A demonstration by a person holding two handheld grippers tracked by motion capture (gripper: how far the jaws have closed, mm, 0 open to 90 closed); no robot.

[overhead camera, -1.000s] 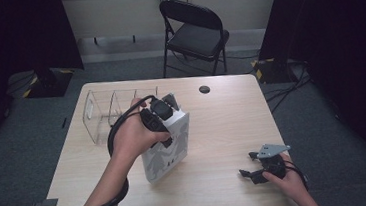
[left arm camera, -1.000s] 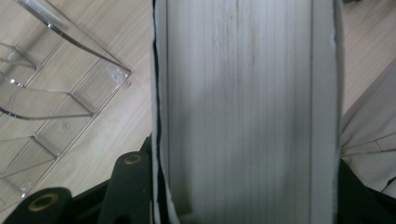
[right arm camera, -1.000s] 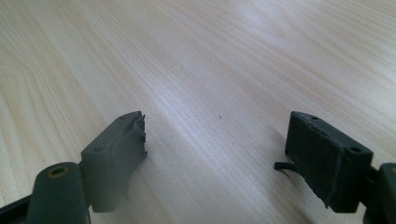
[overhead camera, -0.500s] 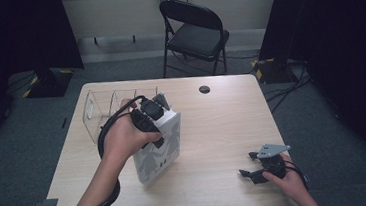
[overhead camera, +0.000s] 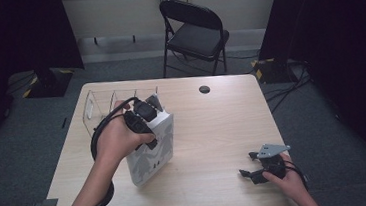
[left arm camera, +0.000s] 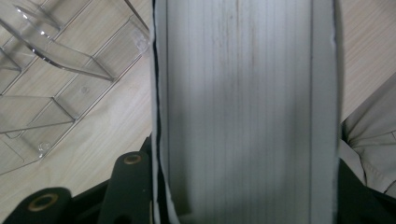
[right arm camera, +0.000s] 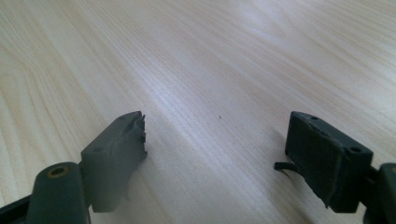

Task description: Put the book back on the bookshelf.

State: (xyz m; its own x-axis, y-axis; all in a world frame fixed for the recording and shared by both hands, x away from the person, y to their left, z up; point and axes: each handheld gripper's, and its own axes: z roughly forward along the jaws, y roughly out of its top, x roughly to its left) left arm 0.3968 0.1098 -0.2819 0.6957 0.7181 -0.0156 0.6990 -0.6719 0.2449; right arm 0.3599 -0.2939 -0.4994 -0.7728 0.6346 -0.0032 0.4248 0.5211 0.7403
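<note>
A: From the high view, where does it stand?
B: The left gripper [overhead camera: 145, 119] is clamped on the top edge of a thick white book [overhead camera: 151, 148], which stands tilted on the table [overhead camera: 213, 130], just beside the clear divider rack [overhead camera: 102, 104]. The right gripper [overhead camera: 259, 169] rests near the front right corner, well apart from the book.

A: And the left gripper view?
B: The book's page edge [left arm camera: 243, 107] sits between the black jaws, pressed from both sides. The clear rack's slots [left arm camera: 56, 79] lie to one side, with nothing in the slots I can see.

A: The right gripper view?
B: Its jaws stand wide apart over bare wood [right arm camera: 210, 70], holding nothing.

A: So how far along?
B: I'd judge the book is picked up and brought next to the rack, but not yet in a slot. Lifting it over and lowering it between the dividers is what's left.
</note>
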